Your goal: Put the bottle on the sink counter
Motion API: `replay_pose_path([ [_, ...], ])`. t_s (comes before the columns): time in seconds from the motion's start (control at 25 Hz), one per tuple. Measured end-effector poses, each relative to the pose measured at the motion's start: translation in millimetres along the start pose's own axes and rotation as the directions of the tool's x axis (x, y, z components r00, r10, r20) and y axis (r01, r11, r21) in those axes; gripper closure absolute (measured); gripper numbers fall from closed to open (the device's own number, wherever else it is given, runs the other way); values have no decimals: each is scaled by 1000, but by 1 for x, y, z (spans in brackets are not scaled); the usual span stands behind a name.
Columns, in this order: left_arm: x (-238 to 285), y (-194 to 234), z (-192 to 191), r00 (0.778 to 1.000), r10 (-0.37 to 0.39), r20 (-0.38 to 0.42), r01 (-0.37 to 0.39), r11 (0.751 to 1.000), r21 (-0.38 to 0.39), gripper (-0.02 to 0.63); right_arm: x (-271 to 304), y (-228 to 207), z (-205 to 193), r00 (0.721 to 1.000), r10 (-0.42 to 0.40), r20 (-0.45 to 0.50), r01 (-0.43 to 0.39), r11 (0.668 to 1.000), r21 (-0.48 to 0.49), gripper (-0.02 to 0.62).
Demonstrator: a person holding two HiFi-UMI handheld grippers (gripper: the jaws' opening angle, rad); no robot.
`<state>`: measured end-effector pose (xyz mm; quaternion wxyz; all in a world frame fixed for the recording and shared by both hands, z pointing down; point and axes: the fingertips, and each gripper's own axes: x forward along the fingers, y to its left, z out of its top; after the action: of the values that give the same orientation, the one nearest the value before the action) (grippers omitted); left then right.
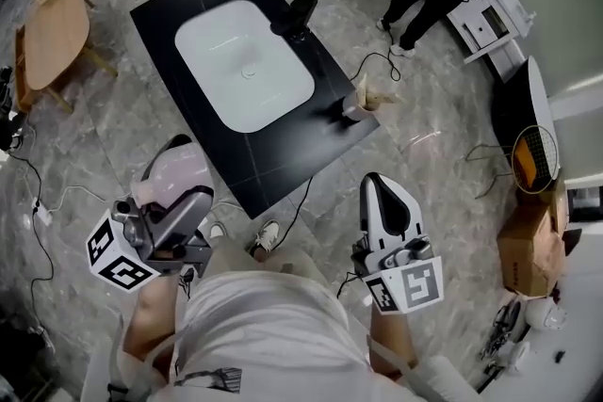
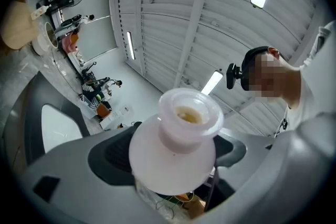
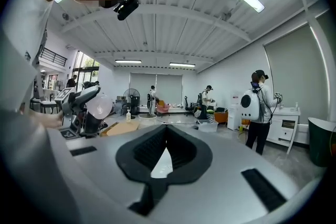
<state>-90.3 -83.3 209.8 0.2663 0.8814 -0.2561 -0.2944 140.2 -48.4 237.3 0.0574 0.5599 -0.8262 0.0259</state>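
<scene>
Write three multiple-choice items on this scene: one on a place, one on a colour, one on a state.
1. Where is the bottle?
A. in the basin
B. in the left gripper
C. on the wooden table

2. What colour is the sink counter?
A. black
B. red
C. green

3. What does the right gripper hold?
A. the bottle
B. a cup
C. nothing

Answers:
1 B: the left gripper view shows the jaws closed on the bottle's sides.
2 A: the head view shows a black top around the sink.
3 C: the right gripper view shows its jaws together with nothing between them.
</scene>
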Motion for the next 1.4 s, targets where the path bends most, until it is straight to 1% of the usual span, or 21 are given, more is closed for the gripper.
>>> replay_pose_path([
  [0.24,6,40,-45,996,64,-63,-66,998,-16,196,19,-6,-43,996,43,-74,-39,998,49,584],
  [0.44,5,69,-73,991,97,-96,-98,995,-9,196,44,0,-68,990,97,-98,-92,994,62,584],
  [0.6,0,89,-101,982,122,-144,-123,992,4,197,58,0,-88,986,124,-109,-116,990,78,584],
  [0.92,-12,128,-163,956,183,-231,-188,982,-3,196,62,-4,-132,978,139,-156,-125,988,91,584],
  [1.0,-13,134,-174,949,192,-249,-198,980,0,197,59,-4,-139,976,141,-169,-125,987,100,584],
  [1.28,-23,147,-192,914,238,-327,-224,971,81,196,59,7,-152,970,153,-189,-130,983,126,584],
  [1.4,-29,153,-202,894,266,-360,-241,964,114,197,61,11,-158,968,163,-189,-137,981,141,584],
])
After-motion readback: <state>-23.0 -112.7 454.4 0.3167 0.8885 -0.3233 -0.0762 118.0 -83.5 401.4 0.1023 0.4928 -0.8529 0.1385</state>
